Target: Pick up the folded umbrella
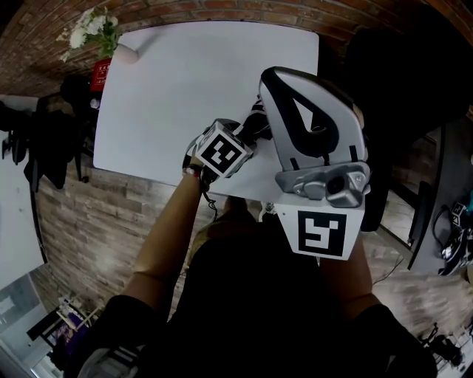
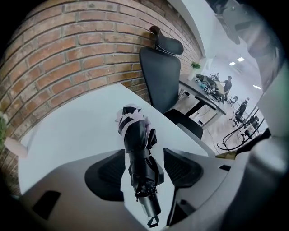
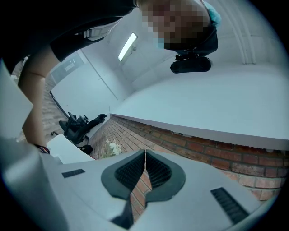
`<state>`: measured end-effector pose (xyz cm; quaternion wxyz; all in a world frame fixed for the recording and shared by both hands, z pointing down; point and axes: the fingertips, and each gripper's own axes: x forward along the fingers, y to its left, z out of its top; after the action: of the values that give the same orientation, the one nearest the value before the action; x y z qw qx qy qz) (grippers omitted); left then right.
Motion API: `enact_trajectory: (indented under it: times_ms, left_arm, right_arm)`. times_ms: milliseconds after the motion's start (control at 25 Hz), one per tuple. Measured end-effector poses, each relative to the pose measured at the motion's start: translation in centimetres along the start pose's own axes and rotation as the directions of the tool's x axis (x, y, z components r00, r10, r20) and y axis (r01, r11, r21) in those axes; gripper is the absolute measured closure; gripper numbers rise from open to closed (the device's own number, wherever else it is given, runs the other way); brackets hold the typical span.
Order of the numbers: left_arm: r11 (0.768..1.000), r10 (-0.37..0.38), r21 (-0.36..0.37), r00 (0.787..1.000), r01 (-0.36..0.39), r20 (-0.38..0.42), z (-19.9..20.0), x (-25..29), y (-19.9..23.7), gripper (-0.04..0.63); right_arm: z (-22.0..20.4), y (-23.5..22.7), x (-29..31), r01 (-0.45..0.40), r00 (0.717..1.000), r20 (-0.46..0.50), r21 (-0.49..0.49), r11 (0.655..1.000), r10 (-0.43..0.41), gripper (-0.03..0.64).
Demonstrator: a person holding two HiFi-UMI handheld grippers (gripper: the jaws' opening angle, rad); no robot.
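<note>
at 10 o'clock in the head view a bunch of white flowers [image 1: 92, 28] stood by the brick wall [image 1: 244, 9]. just below them was a red thing [image 1: 102, 72] with white print too small to read. the white table [image 1: 185, 81] filled the middle from 11 to 1 o'clock.

near the table's front edge, close to centre, sat the black-and-white marker cube [image 1: 222, 151] of the left gripper [image 2: 143, 168], at the end of the person's bare left forearm [image 1: 166, 236]. its square pattern carried no letters.

in the left gripper view the jaws stood well apart, one ribbed pad [image 2: 106, 176] on either side of the folded umbrella [image 2: 137, 144]. the umbrella lay on the table along the line of the jaws. the folds came close to both pads, with a thin strip of white table showing on each side lower down, so the jaws had not closed on it. the umbrella was black with a pale patterned tip at 12 o'clock. its grey handle [image 2: 151, 205] and a small strap loop [image 2: 152, 222] were at 6 o'clock. a black office chair [image 2: 162, 81] stood past the table's far edge at 1 o'clock.

the right gripper [image 3: 144, 168] was at 3 o'clock in the head view, held up close to the camera above the table's front edge, with a second marker cube [image 1: 321, 232] below it. in the right gripper view its two pads met in a thin slit and held nothing. beyond them were brick and a pale ceiling with a strip light [image 3: 128, 45] at 11 o'clock.
</note>
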<state>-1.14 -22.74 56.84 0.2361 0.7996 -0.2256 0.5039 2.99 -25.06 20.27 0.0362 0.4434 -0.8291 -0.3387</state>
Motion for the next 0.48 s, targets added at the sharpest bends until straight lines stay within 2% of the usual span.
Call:
enact_trajectory:
  times_ms: [320,480]
  left_arm:
    - [1.000,-0.028,-0.008,0.997,0.027,-0.074,-0.8,1.4,-0.3,0.298]
    - [0.999,-0.044,0.014,0.997,0.045,-0.060,-0.2,2.1,-0.3,0.288]
  right_arm:
    - [-0.7,-0.1,-0.2,0.000,1.000,-0.020,-0.021,1.000,0.000,0.586]
    - [-1.1,-0.2,-0.3,0.004,1.000,-0.028,-0.021,1.000,-0.005,0.586]
